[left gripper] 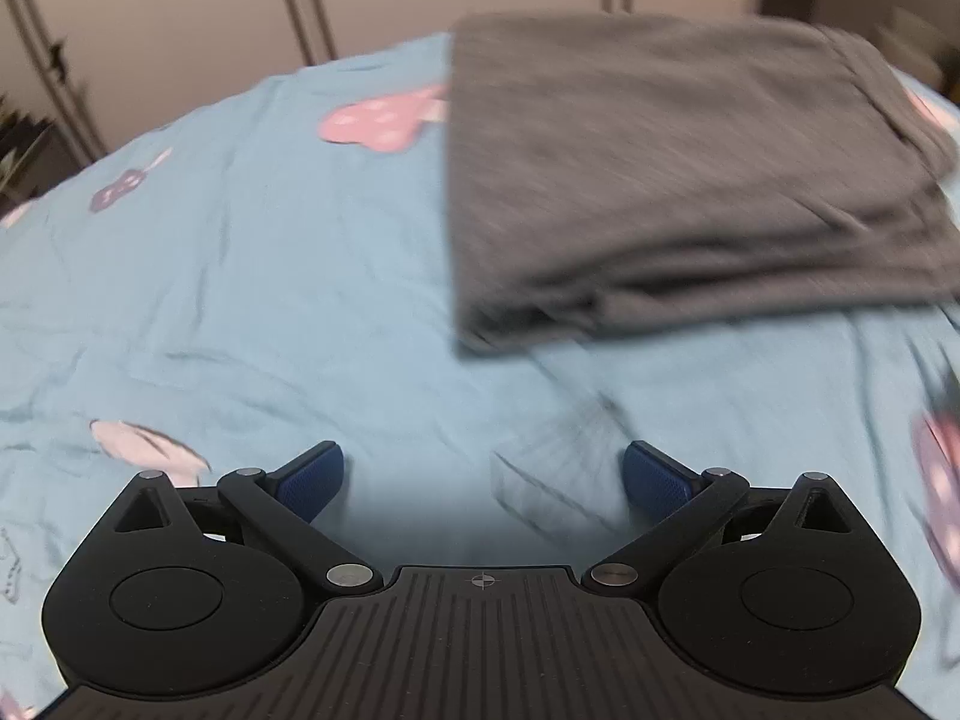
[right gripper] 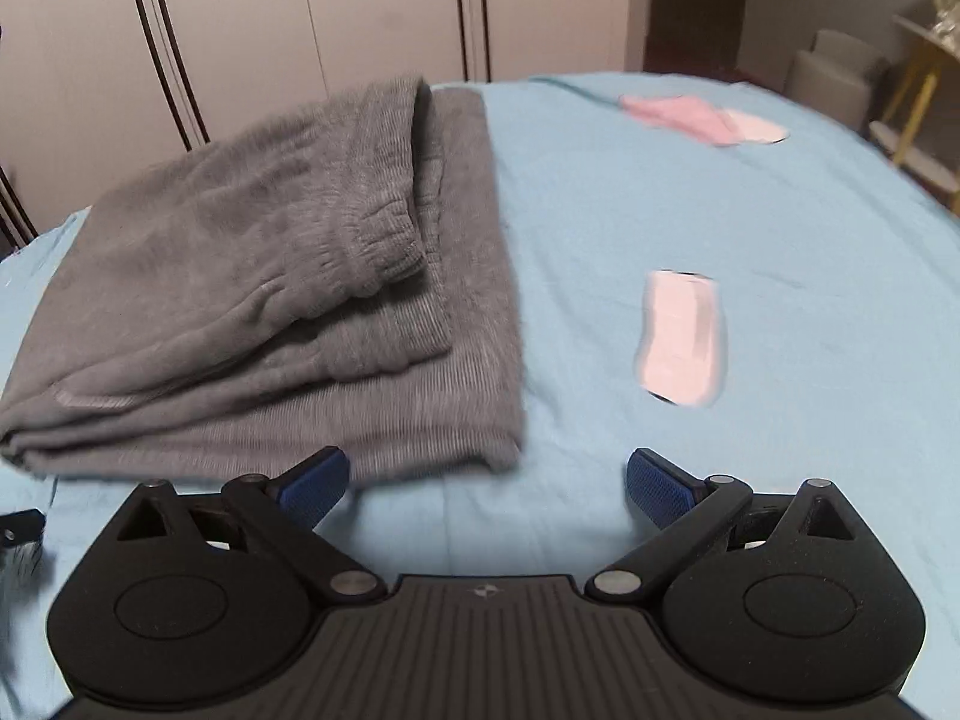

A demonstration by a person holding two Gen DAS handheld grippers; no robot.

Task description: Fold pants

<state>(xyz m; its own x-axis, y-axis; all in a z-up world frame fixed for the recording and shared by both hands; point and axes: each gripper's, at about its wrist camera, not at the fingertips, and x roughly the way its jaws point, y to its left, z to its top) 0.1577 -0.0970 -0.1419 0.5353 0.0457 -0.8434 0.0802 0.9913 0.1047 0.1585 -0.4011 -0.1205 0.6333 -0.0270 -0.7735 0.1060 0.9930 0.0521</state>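
Grey pants (left gripper: 678, 180) lie folded in a flat stack on a light blue bedsheet (left gripper: 240, 276). In the left wrist view they are ahead and to the right. My left gripper (left gripper: 483, 471) is open and empty, hovering over bare sheet short of the pants' near edge. In the right wrist view the pants (right gripper: 258, 300) lie ahead to the left, elastic waistband on top. My right gripper (right gripper: 487, 477) is open and empty, its left fingertip (right gripper: 318, 480) just at the stack's near edge.
The bedsheet (right gripper: 750, 228) has pink and purple printed patterns. White wardrobe doors (right gripper: 360, 12) stand behind the bed. A shelf and stool (right gripper: 840, 78) stand at the far right. A small part of the other gripper shows at the left edge (right gripper: 21, 531).
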